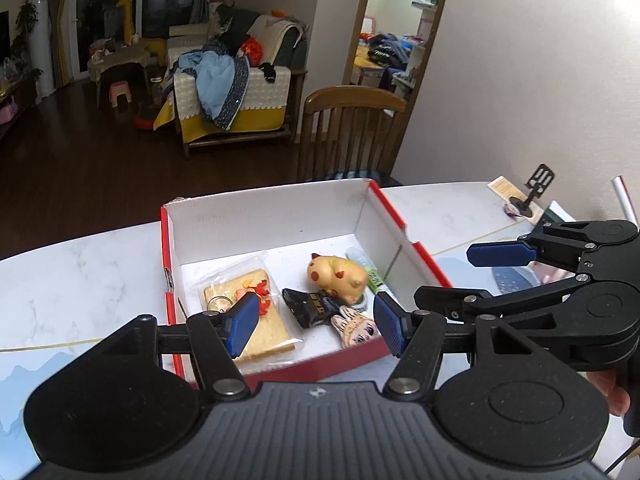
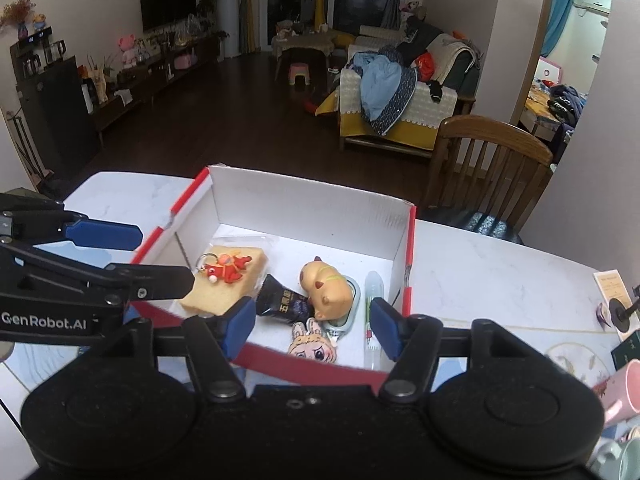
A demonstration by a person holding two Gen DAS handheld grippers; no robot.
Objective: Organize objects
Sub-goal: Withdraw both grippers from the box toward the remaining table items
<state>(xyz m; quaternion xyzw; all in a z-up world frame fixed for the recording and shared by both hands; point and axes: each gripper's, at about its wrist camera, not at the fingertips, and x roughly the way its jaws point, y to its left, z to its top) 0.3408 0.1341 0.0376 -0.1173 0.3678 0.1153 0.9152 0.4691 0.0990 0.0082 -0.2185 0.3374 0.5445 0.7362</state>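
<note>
A shallow cardboard box with white inside walls and red outer sides is seen on the white marbled table; everything else is placed against it. Inside the box, by its left wall, a tan toast-shaped slab in clear wrap is laid flat, and a red-orange keyring charm with a metal ring is rested on top of it. Beside the slab, toward the box's middle, a black sachet with pale lettering is laid. Just right of the sachet a yellow-tan pig-like toy figure is tipped on its side. A flat cartoon-face charm with rabbit ears is placed near the box's front wall. A clear pen-like tube is laid along the right wall.

The left gripper is held above the box's front wall, its blue pads parted with nothing between them. The right gripper is likewise held over the front wall, jaws apart and empty. A wooden chair is stood behind the box.
</note>
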